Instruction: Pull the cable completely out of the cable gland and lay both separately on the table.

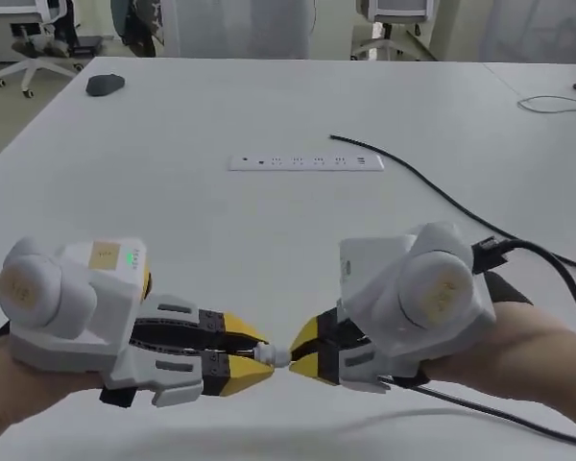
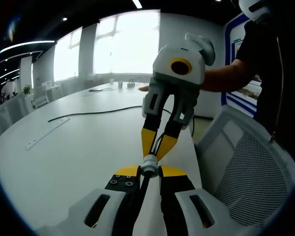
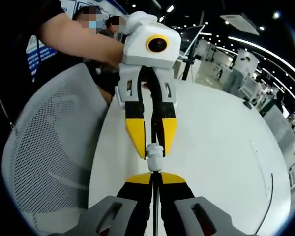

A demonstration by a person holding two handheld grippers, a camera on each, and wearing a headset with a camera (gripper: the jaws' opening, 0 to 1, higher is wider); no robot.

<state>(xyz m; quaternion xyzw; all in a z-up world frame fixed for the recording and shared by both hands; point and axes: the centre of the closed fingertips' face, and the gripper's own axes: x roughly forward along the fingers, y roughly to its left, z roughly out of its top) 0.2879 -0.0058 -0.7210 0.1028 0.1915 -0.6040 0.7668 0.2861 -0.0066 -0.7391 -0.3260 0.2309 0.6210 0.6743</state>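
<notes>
A small white cable gland (image 1: 274, 356) hangs just above the white table (image 1: 269, 240), between the two grippers' yellow tips. My left gripper (image 1: 258, 358) comes in from the left and is shut on the gland (image 2: 149, 164). Facing it tip to tip, my right gripper (image 1: 303, 353) is shut on the thin black cable (image 3: 155, 195), which runs out of the gland (image 3: 154, 152) and back between its jaws. In the left gripper view the right gripper (image 2: 158, 147) reaches down from above. In the right gripper view the left gripper (image 3: 153, 147) does the same.
A white power strip (image 1: 307, 162) lies mid-table with a black cord (image 1: 432, 187) trailing to the right. A dark mouse (image 1: 105, 84) sits far left. Office chairs stand beyond the table, and a mesh chair (image 2: 246, 162) is close behind the grippers.
</notes>
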